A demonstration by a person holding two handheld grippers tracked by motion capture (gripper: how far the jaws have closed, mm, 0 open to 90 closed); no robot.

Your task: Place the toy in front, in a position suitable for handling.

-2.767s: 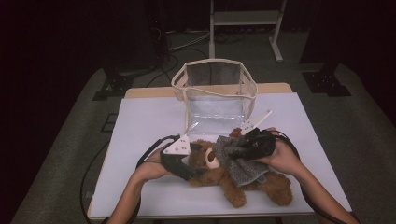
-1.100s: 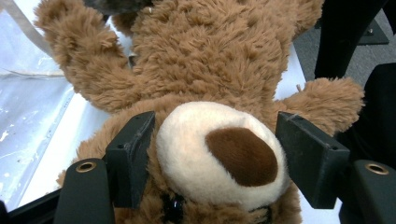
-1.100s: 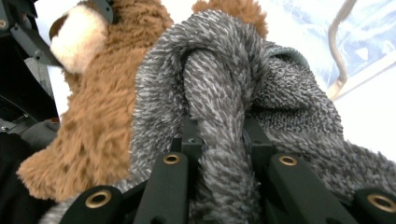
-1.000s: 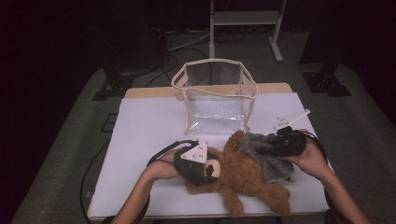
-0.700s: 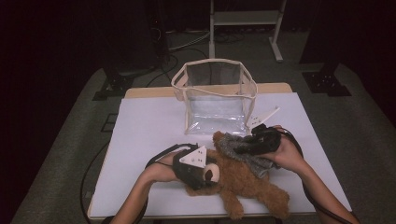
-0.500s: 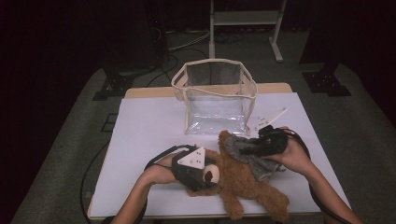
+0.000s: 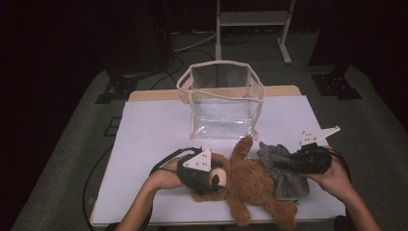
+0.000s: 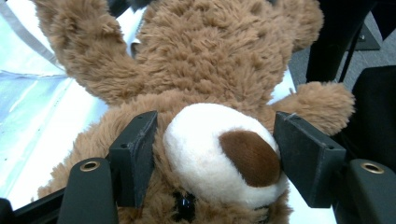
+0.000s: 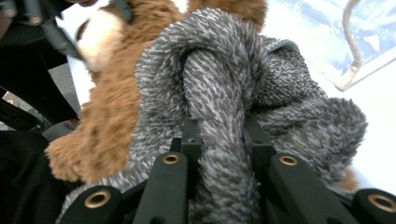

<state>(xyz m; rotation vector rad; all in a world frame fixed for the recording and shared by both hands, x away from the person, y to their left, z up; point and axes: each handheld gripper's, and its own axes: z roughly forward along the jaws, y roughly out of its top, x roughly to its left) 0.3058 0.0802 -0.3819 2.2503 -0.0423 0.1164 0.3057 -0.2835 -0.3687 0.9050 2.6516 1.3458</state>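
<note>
The right gripper [image 7: 281, 165] is clamped tight on a fold of the grey knit garment [image 7: 285, 174], and compared with a second ago it has swung back in from the right, then drawn the cloth out again, so the garment now lies bunched over the teddy bear's [image 7: 250, 185] lower body rather than across its chest. That reads like the sweater being worked off the toy (or possibly onto it, hard to call from here). The left gripper [image 7: 208, 182] pins the bear's head; in the left gripper view its jaws stand either side of the white muzzle [image 8: 224, 154], one sunk into the fur, the other just beside it, having eased together a little. The bear lies on its back on the white table [image 7: 154, 130], one arm raised toward the clear bag [image 7: 222, 98] just behind it. That bag stands upright and open with nothing visible inside.
</note>
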